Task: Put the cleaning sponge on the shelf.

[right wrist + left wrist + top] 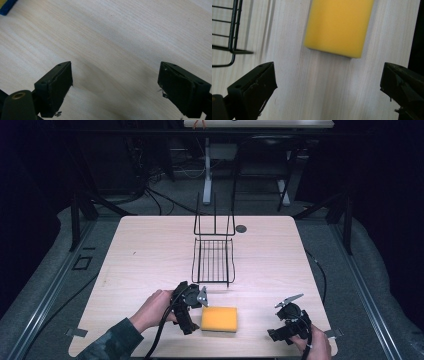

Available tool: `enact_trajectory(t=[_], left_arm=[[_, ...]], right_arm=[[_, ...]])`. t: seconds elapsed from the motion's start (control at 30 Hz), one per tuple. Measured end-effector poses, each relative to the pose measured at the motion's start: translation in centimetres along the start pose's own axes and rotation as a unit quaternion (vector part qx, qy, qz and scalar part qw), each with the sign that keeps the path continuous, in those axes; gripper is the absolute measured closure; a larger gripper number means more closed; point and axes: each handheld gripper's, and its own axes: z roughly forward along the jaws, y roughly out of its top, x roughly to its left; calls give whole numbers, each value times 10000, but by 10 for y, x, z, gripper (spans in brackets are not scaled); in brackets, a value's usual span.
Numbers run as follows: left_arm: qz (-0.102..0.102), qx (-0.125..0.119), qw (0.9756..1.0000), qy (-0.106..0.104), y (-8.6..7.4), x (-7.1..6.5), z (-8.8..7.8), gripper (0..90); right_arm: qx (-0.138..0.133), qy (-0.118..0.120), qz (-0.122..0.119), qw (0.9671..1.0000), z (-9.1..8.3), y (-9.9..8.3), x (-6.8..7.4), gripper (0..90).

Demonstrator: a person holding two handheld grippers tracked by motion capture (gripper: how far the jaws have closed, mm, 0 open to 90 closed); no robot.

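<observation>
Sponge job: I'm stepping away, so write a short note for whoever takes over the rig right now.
Left tool: open, holding nothing, aimed at the sponge from its left side, not touching it.
Right tool: open, holding nothing, over bare table to the right of the sponge.
Sponge: flat on the table near the front edge, yellow face up.
Rack: behind the sponge, with nothing in it.
Done: nothing gripped so far.
Left: probably close the left tool on the sponge and move it, perhaps to the rack.

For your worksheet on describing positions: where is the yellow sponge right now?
In the high view, the yellow sponge lies flat near the table's front edge, just right of the left gripper and in front of the wire rack.
</observation>
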Motion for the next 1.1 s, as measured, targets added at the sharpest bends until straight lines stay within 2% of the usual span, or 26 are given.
enact_trajectory(t=[0.4, 0.67, 0.8, 0.9, 0.97, 1.1], left_arm=[[287, 384, 9986, -202, 25, -1, 20, 4], [287, 520, 9975, -382, 34, -1, 35, 33], [371, 633, 9965, -403, 37, -2, 39, 56], [372, 554, 9968, -437, 36, -2, 41, 89], [414, 595, 9967, -377, 36, -2, 42, 116], [360, 548, 9970, -418, 35, -3, 45, 158]], right_arm=[[-30, 13, 14, 10000, -1, 0, 0, 120], [-28, 21, 44, 10000, -1, -1, 0, 119], [-19, 33, 37, 10000, -1, -1, 0, 119], [-22, 54, 45, 10000, -1, -1, 0, 119], [-22, 54, 45, 10000, -1, -1, -1, 119], [-34, 53, 56, 10000, -1, -1, -1, 119]])
